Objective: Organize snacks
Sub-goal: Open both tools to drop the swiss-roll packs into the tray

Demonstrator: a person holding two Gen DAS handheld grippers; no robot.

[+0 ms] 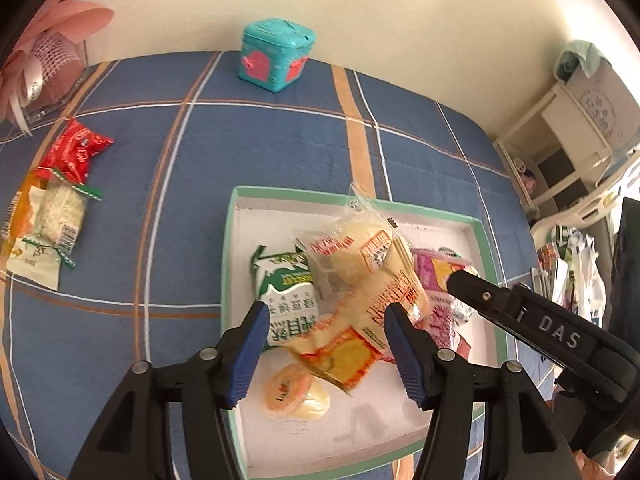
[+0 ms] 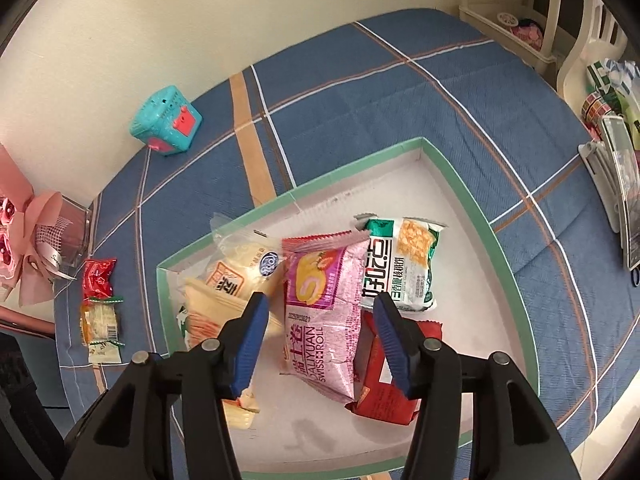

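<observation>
while both grippers hover over the tray: snacks gathered inside.
pink swiss roll pack (image 2: 320, 316): in the green-rimmed tray (image 2: 472, 196), long axis pointing away from the right gripper (image 2: 320, 340), leaning on neighbours.
right gripper: jaws spread, holding nothing.
left gripper (image 1: 326, 352): jaws apart, empty, above yellow packs (image 1: 360, 256).
leftover snacks (image 1: 52, 208): on the blue cloth (image 1: 260, 152), likely next.

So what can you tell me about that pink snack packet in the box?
The pink snack packet is shiny foil with crimped ends, a swiss roll picture and "Swiss Roll" printed on it. It lies tilted inside the green-rimmed box, leaning on a red packet and touching the green-and-white packet. The open right claw straddles it.
</observation>
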